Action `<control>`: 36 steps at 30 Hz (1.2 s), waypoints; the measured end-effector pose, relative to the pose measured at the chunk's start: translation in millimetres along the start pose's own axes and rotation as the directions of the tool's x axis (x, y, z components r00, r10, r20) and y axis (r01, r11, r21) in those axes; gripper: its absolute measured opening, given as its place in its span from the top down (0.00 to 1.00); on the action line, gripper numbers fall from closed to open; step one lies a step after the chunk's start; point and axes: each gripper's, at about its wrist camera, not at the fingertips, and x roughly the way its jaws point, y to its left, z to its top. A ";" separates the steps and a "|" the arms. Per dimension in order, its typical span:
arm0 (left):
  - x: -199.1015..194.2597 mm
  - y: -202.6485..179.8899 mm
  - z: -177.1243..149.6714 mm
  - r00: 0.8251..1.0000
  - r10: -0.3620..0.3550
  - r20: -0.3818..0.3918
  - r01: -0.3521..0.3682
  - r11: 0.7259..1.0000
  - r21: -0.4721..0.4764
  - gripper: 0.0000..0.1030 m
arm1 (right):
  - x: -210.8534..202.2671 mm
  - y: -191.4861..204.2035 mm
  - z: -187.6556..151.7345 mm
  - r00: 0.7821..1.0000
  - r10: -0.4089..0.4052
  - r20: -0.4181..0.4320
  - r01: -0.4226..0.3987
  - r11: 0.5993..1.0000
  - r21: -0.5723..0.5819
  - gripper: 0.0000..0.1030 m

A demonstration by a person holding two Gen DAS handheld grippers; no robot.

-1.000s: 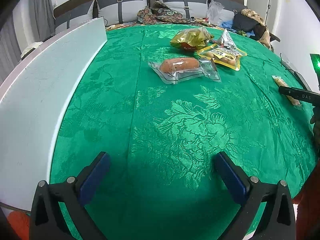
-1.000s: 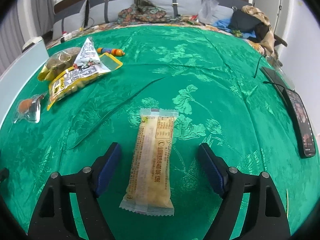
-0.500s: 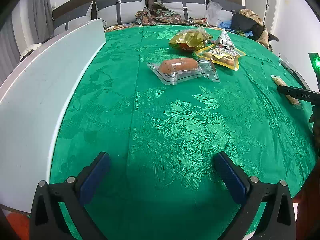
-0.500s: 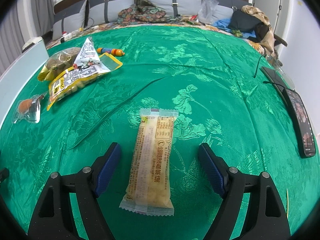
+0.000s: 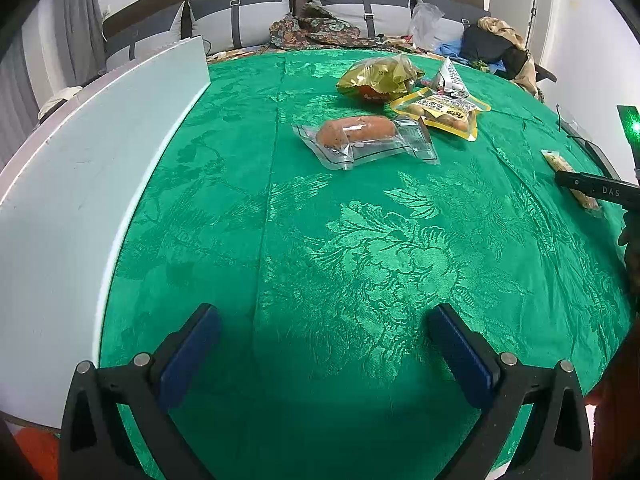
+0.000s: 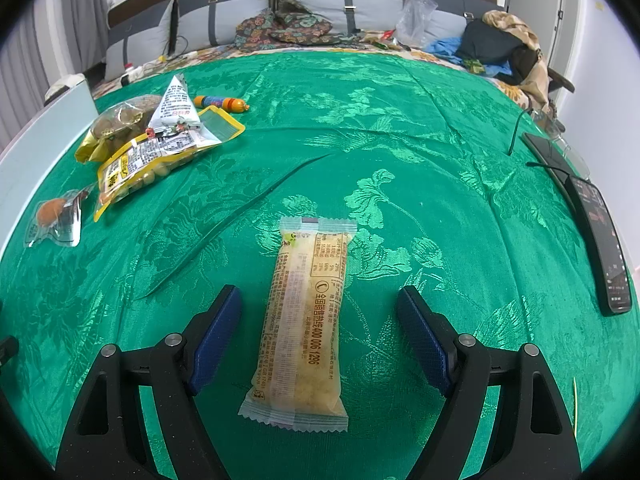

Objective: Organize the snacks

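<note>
Both grippers released: right gripper straddles long snack packet; left gripper empty.

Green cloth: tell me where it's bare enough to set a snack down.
Free: the wide stretch of green cloth between the white board and the sausage pack, ahead of the open left gripper. Also the patch between the long yellow bar and the phone. Crowded: the snack pile by the board.

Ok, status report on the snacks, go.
Both grippers open, left gripper over bare cloth. Right gripper straddles long pale snack bar, not touching. Nothing in the way.
</note>
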 end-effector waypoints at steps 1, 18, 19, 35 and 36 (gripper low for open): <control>0.2 -0.1 0.1 1.000 0.000 0.000 0.000 1.000 -0.001 0.00 | 0.0 0.0 0.1 1.000 0.000 0.000 0.000 1.000 0.000 0.20; 1.1 -1.3 1.4 1.000 0.006 -0.009 -0.006 1.000 -0.005 0.00 | -0.3 -0.3 -0.1 1.000 0.001 0.000 -0.001 1.000 0.000 0.20; 2.3 -1.3 4.5 0.999 0.002 -0.032 -0.002 1.000 0.000 0.00 | -0.3 -0.4 0.0 1.000 0.001 0.000 -0.001 1.000 0.001 0.20; 54.1 -55.8 142.1 0.976 -0.037 -0.214 0.137 0.872 0.471 0.00 | 0.4 -1.4 -0.1 1.000 0.005 0.000 -0.005 1.000 0.002 0.19; 60.2 -58.8 148.6 0.977 -0.048 -0.206 0.142 0.871 0.470 0.00 | 0.5 -1.5 0.0 1.000 0.005 0.000 -0.005 1.000 0.002 0.19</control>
